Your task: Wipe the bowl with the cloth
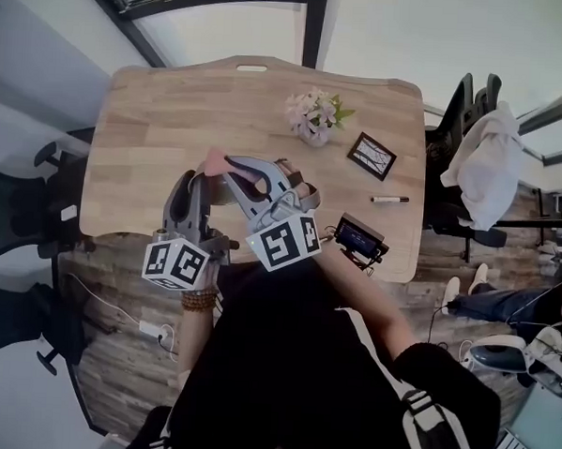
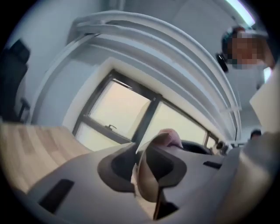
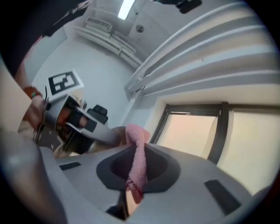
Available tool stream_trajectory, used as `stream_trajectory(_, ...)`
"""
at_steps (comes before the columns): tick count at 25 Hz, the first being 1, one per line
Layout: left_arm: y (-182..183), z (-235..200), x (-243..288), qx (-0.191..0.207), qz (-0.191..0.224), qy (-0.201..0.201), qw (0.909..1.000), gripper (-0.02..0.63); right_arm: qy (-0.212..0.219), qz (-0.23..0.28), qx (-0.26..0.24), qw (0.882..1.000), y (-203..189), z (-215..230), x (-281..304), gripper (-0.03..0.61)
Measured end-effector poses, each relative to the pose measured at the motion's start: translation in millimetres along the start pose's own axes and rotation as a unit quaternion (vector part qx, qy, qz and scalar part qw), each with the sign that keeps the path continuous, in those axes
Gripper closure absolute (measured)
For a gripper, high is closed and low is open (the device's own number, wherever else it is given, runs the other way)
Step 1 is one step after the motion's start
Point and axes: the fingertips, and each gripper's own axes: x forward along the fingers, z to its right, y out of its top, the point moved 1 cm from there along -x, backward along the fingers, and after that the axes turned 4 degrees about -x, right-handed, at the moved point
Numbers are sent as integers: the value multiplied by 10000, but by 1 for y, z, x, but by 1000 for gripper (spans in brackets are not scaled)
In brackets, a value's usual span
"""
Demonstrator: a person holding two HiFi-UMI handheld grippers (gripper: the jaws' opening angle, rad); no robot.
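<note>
My two grippers, both closed: right gripper [image 3: 138, 169] pinches one pink knitted cloth [image 3: 137, 144]; left gripper [image 2: 143, 164] grips thin rim of one tan bowl [image 2: 147, 181]. Cloth lies against bowl rim, both held above table's [image 1: 155, 118] near edge.

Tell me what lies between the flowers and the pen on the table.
A small dark framed picture lies there, shown in the head view.

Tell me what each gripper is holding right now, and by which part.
The right gripper pinches the pink cloth by a bunched fold. The left gripper grips the bowl by its rim.
</note>
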Motion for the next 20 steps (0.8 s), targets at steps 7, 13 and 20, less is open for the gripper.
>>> stream_trajectory(7,-30,15,11,3050,-1625,-5,9384,594,159,-409,-1175,9921,-23,-20,-6,557)
stream_trajectory(13,-8,14,11,-127,-543,-414,9976,555,-35,-135,807,9966,-18,7,-4,545)
stream_trajectory(20,-34,4,13,2597,-1360,418,9551,557,107,-373,-1711,9845,-15,-27,-7,555)
